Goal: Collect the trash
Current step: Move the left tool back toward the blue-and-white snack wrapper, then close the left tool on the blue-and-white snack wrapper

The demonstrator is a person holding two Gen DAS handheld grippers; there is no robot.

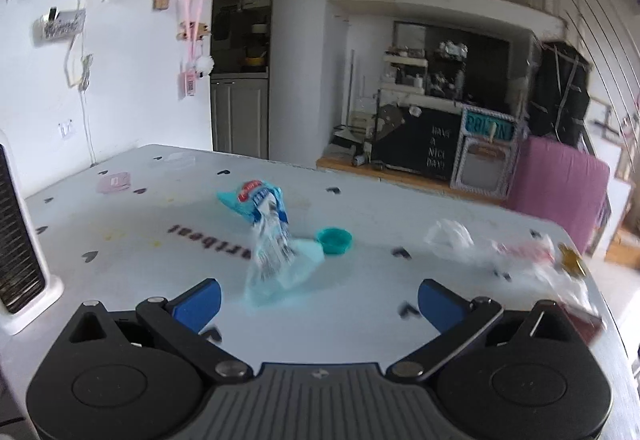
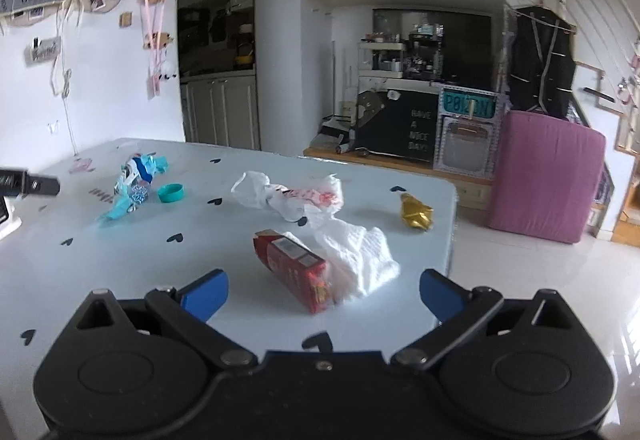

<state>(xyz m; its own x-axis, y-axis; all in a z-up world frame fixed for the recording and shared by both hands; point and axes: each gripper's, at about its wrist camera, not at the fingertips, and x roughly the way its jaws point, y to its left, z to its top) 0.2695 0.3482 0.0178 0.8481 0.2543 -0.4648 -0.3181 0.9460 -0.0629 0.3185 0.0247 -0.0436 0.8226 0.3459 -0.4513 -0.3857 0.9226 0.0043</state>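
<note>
Left gripper (image 1: 318,300) over the table, jaws spread wide and empty.

Just ahead of its blue fingers (image 1: 200,304), a crumpled blue-and-white wrapper (image 1: 268,240) lies on the white heart-print table (image 1: 120,252), with a teal cap (image 1: 334,239) touching its far right side. Farther right, blurred, sit a white plastic bag (image 1: 450,238) and a gold scrap (image 1: 572,260) by the table's edge.

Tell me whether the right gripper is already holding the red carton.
No: the right gripper is open, and the red carton lies untouched on the table between its fingers.
</note>
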